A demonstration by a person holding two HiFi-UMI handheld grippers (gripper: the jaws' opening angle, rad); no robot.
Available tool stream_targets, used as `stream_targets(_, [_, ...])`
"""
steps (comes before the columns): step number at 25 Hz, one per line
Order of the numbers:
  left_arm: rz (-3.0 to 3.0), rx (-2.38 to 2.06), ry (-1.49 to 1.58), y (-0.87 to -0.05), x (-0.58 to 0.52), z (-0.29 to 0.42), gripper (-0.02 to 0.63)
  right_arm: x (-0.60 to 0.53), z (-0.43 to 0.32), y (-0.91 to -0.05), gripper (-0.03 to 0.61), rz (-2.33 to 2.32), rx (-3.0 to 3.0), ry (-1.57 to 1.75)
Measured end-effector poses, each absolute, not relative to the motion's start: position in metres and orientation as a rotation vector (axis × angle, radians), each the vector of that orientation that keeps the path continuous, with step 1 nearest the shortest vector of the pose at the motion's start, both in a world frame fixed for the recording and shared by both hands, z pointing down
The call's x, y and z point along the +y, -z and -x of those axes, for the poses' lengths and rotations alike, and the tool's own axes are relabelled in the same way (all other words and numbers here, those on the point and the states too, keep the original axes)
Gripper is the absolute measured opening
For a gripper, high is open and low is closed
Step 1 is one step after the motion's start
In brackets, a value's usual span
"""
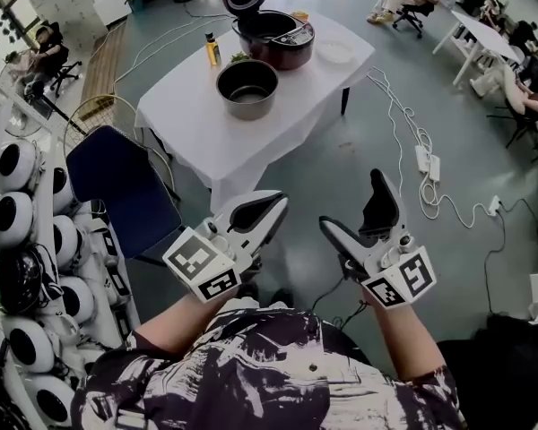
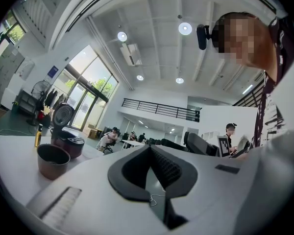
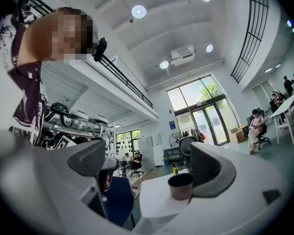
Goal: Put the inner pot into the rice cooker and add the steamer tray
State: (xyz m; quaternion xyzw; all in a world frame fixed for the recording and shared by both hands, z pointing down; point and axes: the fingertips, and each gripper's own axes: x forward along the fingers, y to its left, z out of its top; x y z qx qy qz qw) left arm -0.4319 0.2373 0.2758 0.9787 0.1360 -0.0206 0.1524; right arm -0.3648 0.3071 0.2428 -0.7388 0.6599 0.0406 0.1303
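A dark red rice cooker stands with its lid up at the far end of the white table. The metal inner pot sits on the table just in front of the cooker, outside it. A pale round dish, perhaps the steamer tray, lies to the cooker's right. Both grippers hover over the floor well short of the table. My left gripper is shut on nothing. My right gripper stands wide open and empty.
A yellow bottle stands left of the cooker. A blue chair sits at the table's near left corner. Cables and power strips lie on the floor at the right. White gear fills racks at the left. People sit at far desks.
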Motion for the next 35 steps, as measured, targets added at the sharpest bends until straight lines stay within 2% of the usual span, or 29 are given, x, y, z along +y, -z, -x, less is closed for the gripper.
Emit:
stream_targets(13, [-2.842,0.339,0.006,-0.295,0.217,0.342,0.005,0.288,0.258,-0.255,0.489,2.137,1.969,-0.084])
stream_targets(27, [-2.865,0.418,0.066,-0.295,0.089,0.136,0.005,0.136,0.069,-0.258,0.489,2.157,2.048,-0.070])
stream_targets(35, [-2.850,0.377,0.073,-0.298,0.052,0.063,0.005,0.085,-0.006,-0.265,0.489,2.125,2.121,-0.027])
